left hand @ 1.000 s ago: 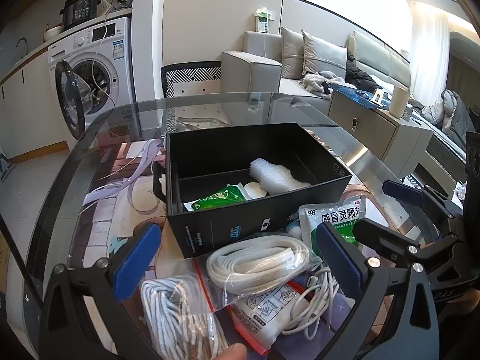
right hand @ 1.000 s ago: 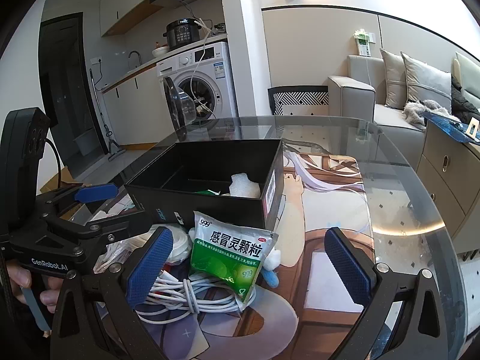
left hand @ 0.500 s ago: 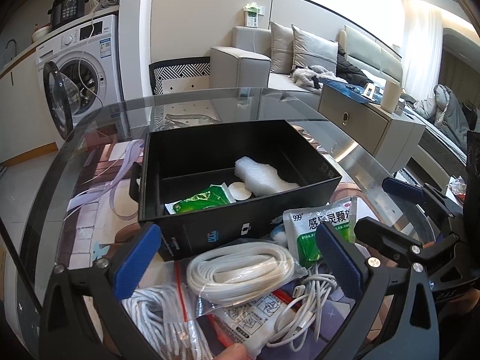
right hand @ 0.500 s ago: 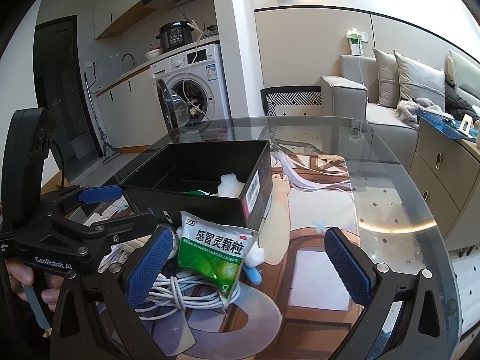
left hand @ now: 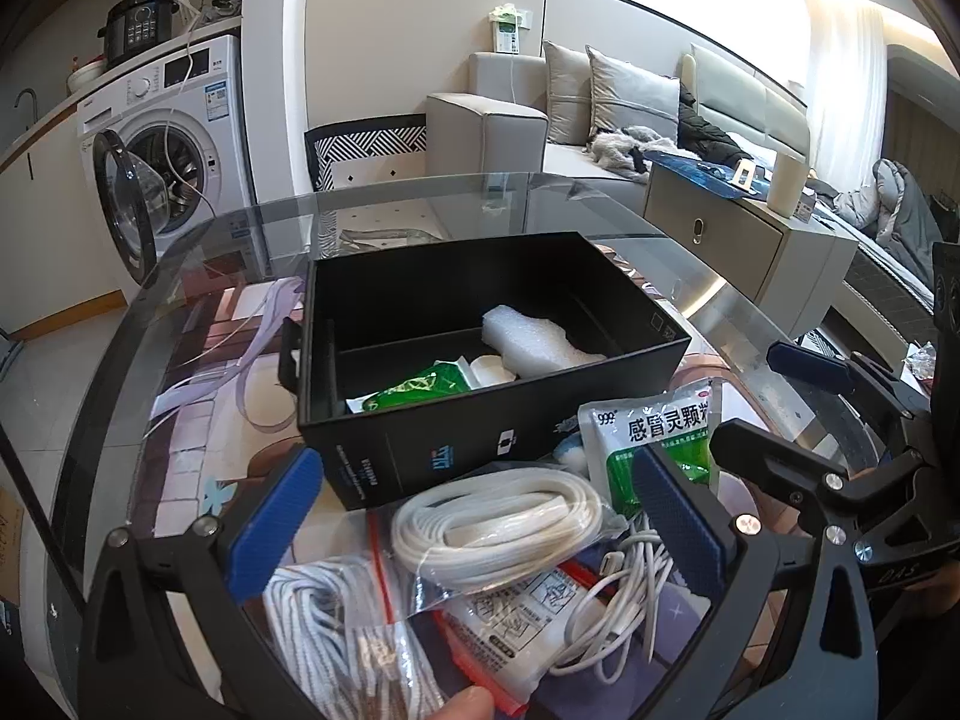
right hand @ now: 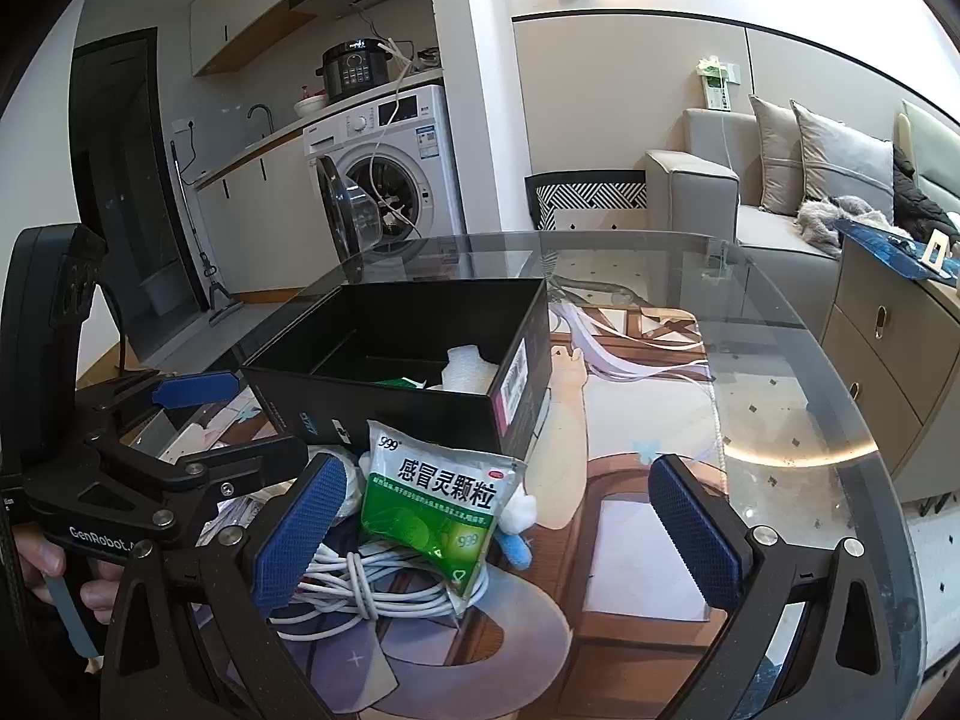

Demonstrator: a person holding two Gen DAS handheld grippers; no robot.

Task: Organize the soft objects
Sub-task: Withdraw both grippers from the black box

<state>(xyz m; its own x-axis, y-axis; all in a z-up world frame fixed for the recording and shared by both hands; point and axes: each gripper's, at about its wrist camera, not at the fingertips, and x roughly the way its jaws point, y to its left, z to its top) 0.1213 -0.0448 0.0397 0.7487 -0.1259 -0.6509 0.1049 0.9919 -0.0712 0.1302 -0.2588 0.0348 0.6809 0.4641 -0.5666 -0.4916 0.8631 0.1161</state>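
Observation:
A black open box (left hand: 480,420) (right hand: 420,402) stands on the glass table and holds a white foam piece (left hand: 534,342), a green packet (left hand: 414,387) and a white pad. In front of it lie a bagged white flat cord (left hand: 498,528), a bagged white rope (left hand: 336,642), a loose white cable (left hand: 618,606) (right hand: 372,594), a green-and-white medicine sachet (left hand: 648,450) (right hand: 444,510) and a printed packet (left hand: 510,630). My left gripper (left hand: 474,522) is open above the bagged cord. My right gripper (right hand: 498,528) is open, with the sachet between its fingers.
The round glass table (right hand: 780,360) lies over a printed mat. A washing machine (left hand: 174,138) with its door open stands at the back left. A patterned chair (left hand: 366,150), a sofa (left hand: 600,114) and a cabinet (left hand: 750,240) stand beyond the table.
Both grippers have shifted slightly over the pile in front of the box. Both stay open and nothing has been picked up.

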